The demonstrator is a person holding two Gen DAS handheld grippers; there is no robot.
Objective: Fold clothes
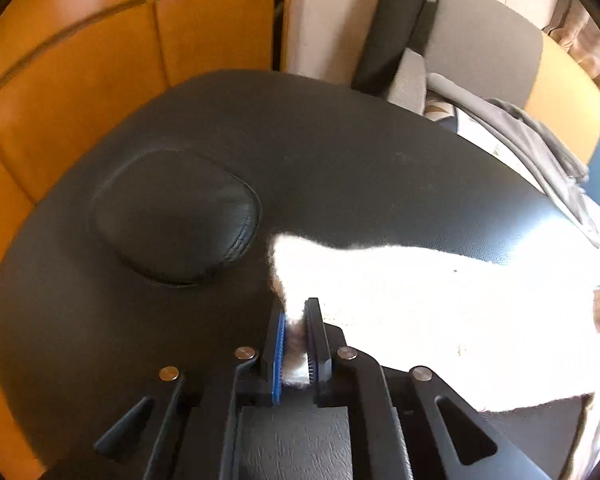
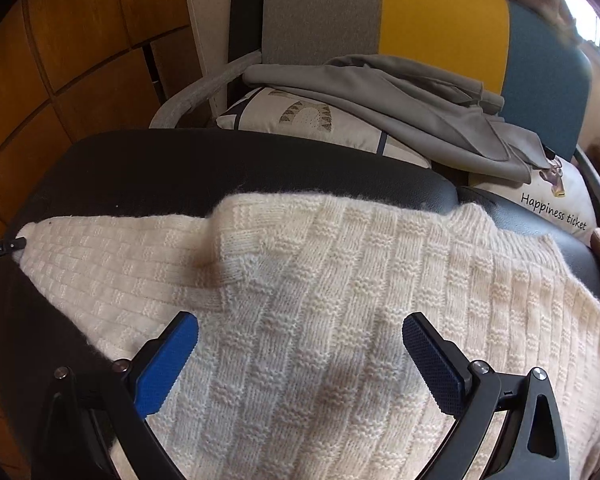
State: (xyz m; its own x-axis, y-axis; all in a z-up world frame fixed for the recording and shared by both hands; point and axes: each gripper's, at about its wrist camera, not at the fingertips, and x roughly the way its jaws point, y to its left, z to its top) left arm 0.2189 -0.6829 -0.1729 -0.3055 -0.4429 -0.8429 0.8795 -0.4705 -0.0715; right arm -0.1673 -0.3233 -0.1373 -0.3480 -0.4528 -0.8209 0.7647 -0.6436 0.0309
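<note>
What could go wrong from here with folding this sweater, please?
1. The left claw pinches only a small tip of the sweater; the knit may slip out or stretch when pulled.
2. The right claw hangs open above the body, so nothing pins it; the whole sweater may drag across the smooth black surface.
3. A bump near the sleeve joint could get folded in as a crease.

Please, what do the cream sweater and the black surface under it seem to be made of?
The cream sweater looks like knitted wool or acrylic yarn: a basket-weave block pattern with fuzzy edges. The fibre itself cannot be told. The black surface looks like leather or faux leather, smooth with a slight sheen, fine grain and a stitched seam around its raised pad.
</note>
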